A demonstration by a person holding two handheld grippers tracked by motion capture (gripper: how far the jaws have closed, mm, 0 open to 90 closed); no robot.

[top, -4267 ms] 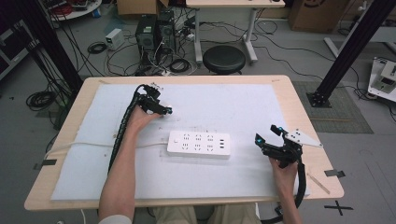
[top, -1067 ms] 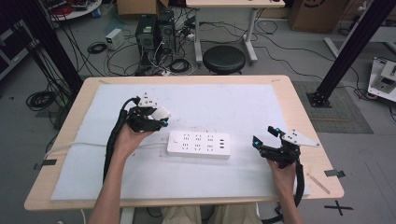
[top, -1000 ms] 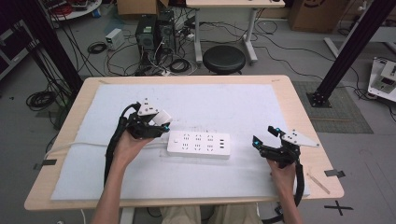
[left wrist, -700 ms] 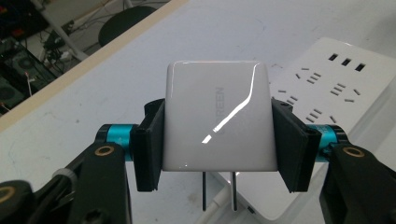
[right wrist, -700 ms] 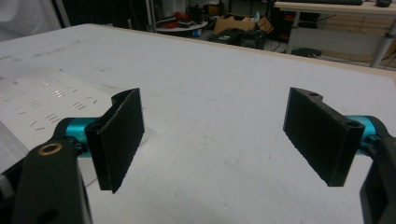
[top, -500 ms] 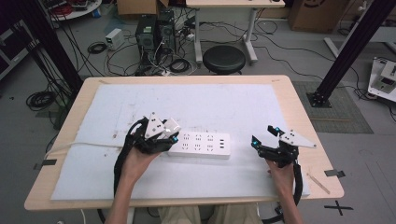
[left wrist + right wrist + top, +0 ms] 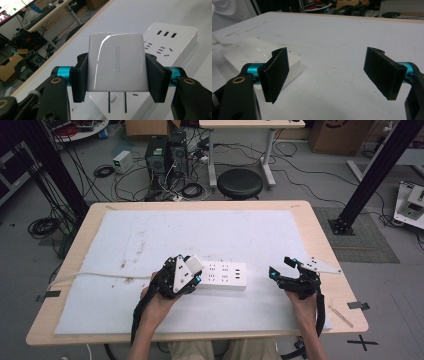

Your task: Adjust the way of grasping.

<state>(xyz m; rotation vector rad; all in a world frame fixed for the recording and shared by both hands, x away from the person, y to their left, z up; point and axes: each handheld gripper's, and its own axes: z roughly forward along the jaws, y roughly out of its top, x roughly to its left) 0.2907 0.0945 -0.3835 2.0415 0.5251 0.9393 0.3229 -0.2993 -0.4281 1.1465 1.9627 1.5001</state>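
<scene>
Two grippers: left fingers (image 7: 116, 75) clamped on white charger (image 7: 116, 65) above power strip (image 7: 225, 275), right fingers (image 7: 332, 75) wide apart, empty.

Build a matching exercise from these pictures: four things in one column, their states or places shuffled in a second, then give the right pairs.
Column one:
1. white charger
2. power strip
3. right gripper
4. black stool

Column two:
A. jaws wide apart, nothing between them
B. on the floor beyond the table's far edge
C. clamped in the left gripper, prongs pointing down
D. lying flat on the white mat, sockets up

Pairs: 1-C, 2-D, 3-A, 4-B
</scene>
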